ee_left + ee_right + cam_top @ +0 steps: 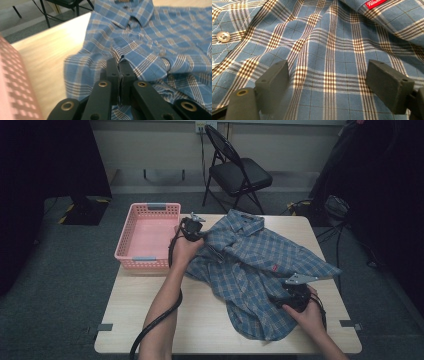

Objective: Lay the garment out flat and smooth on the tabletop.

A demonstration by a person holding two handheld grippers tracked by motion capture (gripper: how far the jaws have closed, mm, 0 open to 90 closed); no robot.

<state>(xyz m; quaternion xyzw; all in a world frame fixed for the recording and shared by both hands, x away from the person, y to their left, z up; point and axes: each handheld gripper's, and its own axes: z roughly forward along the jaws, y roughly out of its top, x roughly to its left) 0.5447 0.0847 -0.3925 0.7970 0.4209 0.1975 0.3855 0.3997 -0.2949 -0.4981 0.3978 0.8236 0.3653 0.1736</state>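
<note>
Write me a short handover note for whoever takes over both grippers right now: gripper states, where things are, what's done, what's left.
Left gripper: shut on a pinch of the shirt near the collar.
Right gripper: open, fingers apart over the fabric, gripping nothing.
The shirt lies crumpled across the table; the pink basket sits beside it with nothing inside.
Done: one pinch taken.
Left: probably a right-side grip, then straightening or folding.

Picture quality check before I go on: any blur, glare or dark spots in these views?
High view: dim, corners nearly black, shirt readable. Left gripper view: pink basket and table edge smeared by blur, tongs sharp. Right gripper view: plaid crisp, near pads slightly soft.
</note>
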